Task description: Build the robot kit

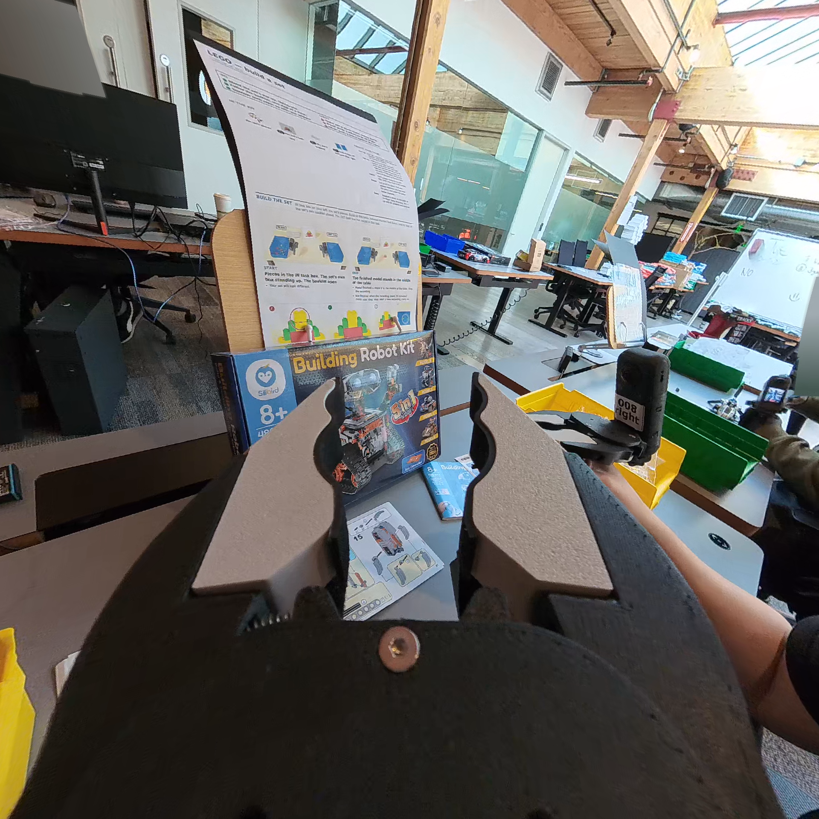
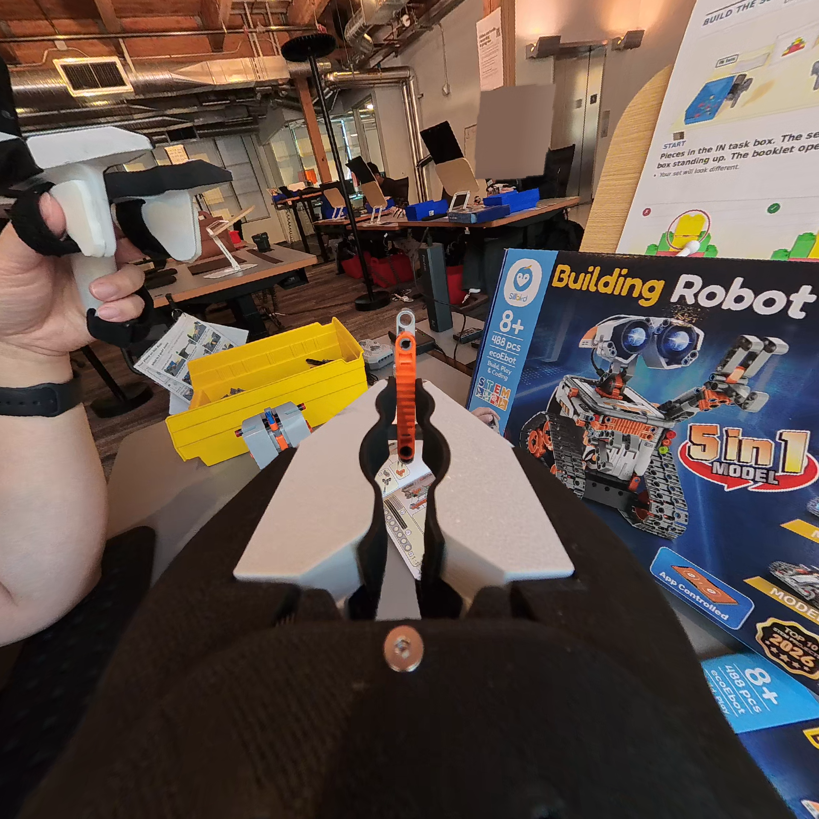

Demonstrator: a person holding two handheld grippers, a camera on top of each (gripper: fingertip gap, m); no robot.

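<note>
My right gripper (image 2: 405, 390) is shut on an orange beam (image 2: 405, 399) with a light grey beam (image 2: 405, 321) joined at its far end, held upright above the table. My left gripper (image 1: 403, 385) is open and empty, raised above an open instruction booklet (image 1: 390, 554); it also shows in the right wrist view (image 2: 133, 208), held in a hand at the upper left. A blue robot kit box (image 1: 328, 399) stands upright behind the booklet and fills the right of the right wrist view (image 2: 656, 399). A grey motor block (image 2: 274, 432) sits on the table by a yellow bin (image 2: 266, 390).
A wooden stand with a printed instruction sheet (image 1: 328, 221) rises behind the box. A second yellow bin (image 1: 638, 474) and green bins (image 1: 709, 443) lie to the right. A small blue booklet (image 1: 447, 487) lies by the box. Desks, monitors and a whiteboard (image 1: 771, 274) fill the room. There is about 20 cm between the tips of the two grippers.
</note>
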